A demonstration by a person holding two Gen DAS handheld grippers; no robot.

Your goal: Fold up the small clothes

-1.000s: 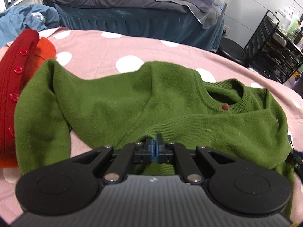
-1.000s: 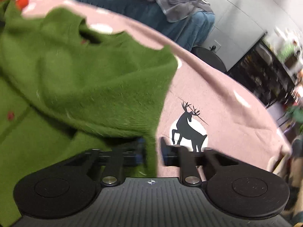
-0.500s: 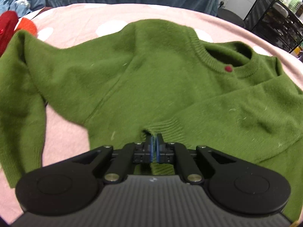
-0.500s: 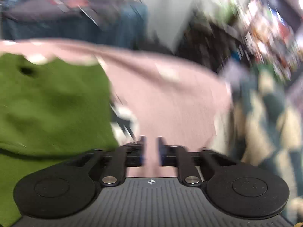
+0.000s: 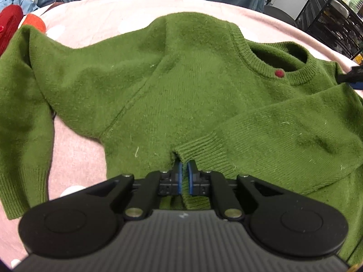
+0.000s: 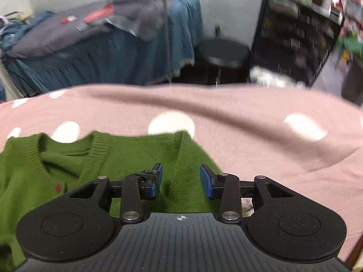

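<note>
**Risk entry: folded sleeve may spring back**

My left gripper [image 5: 183,172]: pinched on the green sweater [image 5: 181,95] cuff, spread on the pink dotted blanket [image 6: 249,131]. My right gripper [image 6: 181,180]: closing, empty, above its shoulder; could snag both layers.

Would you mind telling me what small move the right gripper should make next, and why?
Probably lower and close onto the green knitted sweater at its shoulder. The right gripper, jaws closing, hovers there gripping nothing, while the left gripper pinches the ribbed cuff.
</note>
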